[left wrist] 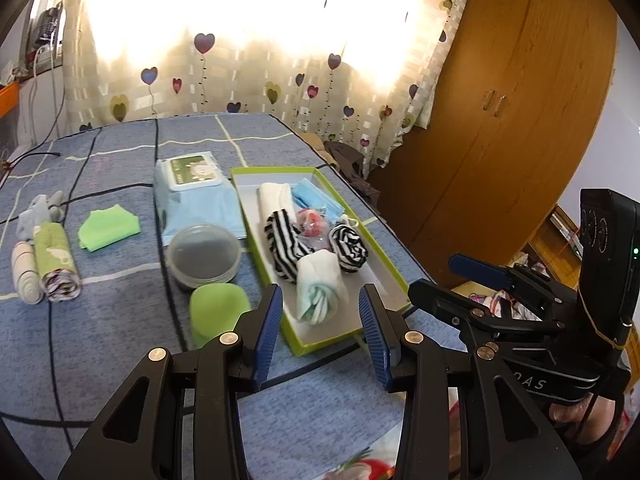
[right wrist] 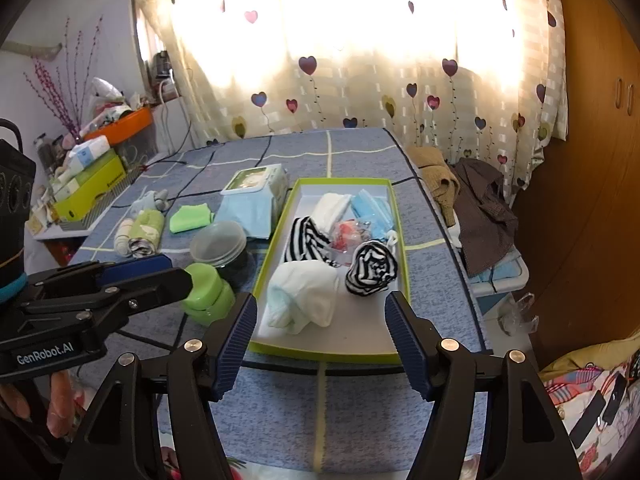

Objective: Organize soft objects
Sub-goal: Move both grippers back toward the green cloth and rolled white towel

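left wrist view: blue checked tabletop before a sunlit heart-print curtain, brown wardrobe at right. green-rimmed box right of centre, holding a pale rolled cloth nearest, two black-and-white striped rolls, a white roll and blue masks at the far end. left of the box, a round lidded tub, a green container, a wipes pack; far left, a green folded cloth and more rolled cloths. left gripper above the box's near end, blue fingers partly spread, pinching nothing, touching nothing. right gripper at the right edge, side-on.

right wrist view: same tabletop and curtain; cluttered shelf at left, clothes heaped at right. box straight ahead, pale rolled cloth near its front, striped roll just beside it. right gripper poised at the box's near rim, fingers spread wide, empty. left gripper at left, a hand below it.
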Demonstrator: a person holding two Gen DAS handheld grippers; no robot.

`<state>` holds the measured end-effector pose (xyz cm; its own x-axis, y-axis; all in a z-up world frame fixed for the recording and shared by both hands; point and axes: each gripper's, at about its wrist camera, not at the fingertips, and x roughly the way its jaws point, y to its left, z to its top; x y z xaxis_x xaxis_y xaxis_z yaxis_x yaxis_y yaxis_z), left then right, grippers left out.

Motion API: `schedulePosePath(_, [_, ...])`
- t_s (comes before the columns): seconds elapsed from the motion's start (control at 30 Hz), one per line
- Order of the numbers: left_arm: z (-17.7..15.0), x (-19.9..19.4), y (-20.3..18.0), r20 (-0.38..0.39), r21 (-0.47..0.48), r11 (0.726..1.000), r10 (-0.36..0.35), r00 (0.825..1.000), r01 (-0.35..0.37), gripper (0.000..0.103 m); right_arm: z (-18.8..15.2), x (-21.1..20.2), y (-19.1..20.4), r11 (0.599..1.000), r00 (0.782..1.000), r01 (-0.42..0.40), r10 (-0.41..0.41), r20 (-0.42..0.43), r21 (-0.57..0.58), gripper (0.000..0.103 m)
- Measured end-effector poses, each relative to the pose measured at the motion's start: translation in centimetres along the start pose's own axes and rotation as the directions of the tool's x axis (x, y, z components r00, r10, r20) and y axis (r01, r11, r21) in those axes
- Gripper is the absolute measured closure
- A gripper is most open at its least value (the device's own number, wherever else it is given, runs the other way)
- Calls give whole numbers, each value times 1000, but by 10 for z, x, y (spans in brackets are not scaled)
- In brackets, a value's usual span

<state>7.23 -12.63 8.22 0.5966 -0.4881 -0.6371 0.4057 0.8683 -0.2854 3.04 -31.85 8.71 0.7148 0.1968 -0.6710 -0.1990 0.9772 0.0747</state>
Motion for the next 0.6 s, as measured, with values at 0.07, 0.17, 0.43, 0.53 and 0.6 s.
schedulePosePath(0.07, [-2,-4,4,3,-3,1000,9,1000,-9,62,-2,2,3,1000,1000,-5,5,-4,2,35])
schedulePosePath(0.17, [-4,-5,6,3,-6,1000,20,1000,-20,62,-3,6,6,1000,1000,-11,11,-11,2,35])
schedulePosePath(0.43, [0,6,7,-9,-7,999,38,999,-38,62,0,15,0,999,999,-35,35,-13,2,35])
schedulePosePath(0.53, [5,15,3,-21,2,999,37,999,-37,62,1,20,-9,999,999,-37,37,-14,13,35])
schedulePosePath(0.6, [8,20,0,-25,9,999,31,999,-31,62,2,22,-14,999,999,-40,40,-16,20,35])
